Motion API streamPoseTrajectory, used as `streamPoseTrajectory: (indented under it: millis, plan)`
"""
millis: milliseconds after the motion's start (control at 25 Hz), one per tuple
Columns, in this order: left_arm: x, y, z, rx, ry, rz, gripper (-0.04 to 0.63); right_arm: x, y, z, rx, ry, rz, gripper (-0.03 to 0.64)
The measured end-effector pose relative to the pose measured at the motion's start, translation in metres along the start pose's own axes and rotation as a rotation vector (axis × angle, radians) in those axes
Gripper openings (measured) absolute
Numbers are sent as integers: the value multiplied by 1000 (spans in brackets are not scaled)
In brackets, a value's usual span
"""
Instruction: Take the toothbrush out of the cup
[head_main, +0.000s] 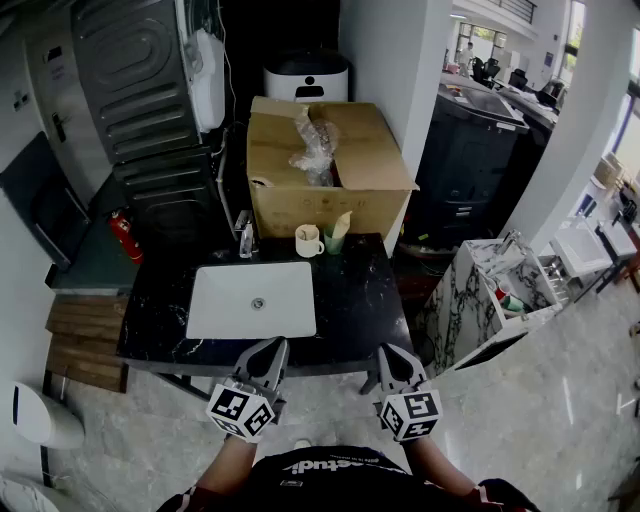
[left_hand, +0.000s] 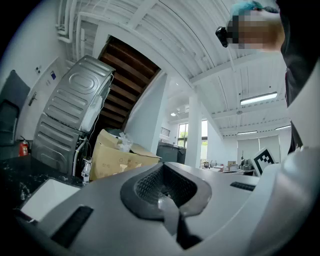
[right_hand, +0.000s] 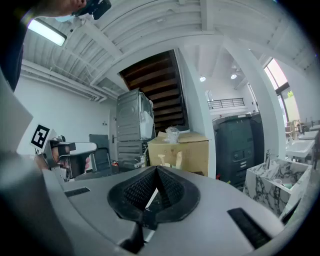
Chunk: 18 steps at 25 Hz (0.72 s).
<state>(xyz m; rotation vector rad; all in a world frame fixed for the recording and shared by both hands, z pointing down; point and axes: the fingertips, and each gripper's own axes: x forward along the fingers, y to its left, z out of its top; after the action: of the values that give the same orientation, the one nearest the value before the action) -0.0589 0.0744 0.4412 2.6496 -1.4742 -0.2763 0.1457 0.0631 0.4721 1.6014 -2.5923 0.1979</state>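
Filling the upper half of the head view is a cluttered showroom with a pale tiled floor (head_main: 540, 420), a grey washing machine (head_main: 135, 75) tipped against the left wall and a dark cabinet-like appliance (head_main: 470, 170) to the right of a white pillar (head_main: 390, 70). A black marble counter (head_main: 360, 300) stands in the middle, with a white rectangular sink (head_main: 250, 300) sunk into its left part and a chrome faucet (head_main: 245, 238) at the sink's back edge. An open cardboard box (head_main: 325, 165) stands behind the counter's back edge, with crumpled plastic sticking out of its top. A smaller white-veined vanity (head_main: 480, 290) stands off to the right, and a red fire extinguisher (head_main: 125, 237) to the left.

At the back of the counter, just in front of the box, a white mug (head_main: 308, 241) stands just beside a green cup (head_main: 334, 242). The toothbrush (head_main: 341, 224) stands in the green cup, its pale end leaning above the rim.

The left gripper (head_main: 268, 348) and the right gripper (head_main: 390, 354) are held side by side off the counter's near edge, close to the person's body, both pointing toward the counter. Each has its jaws pressed together on nothing, as the left gripper view (left_hand: 167, 200) and the right gripper view (right_hand: 152, 192) show. The cup and toothbrush are well apart from both, across the full depth of the counter.
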Motion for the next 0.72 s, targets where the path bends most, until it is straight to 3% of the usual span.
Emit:
streamPoseTrajectory:
  millis: [720]
  plan:
    - [-14,5,-6,-1,13,1,14,0,23,3,35,-46,43,35]
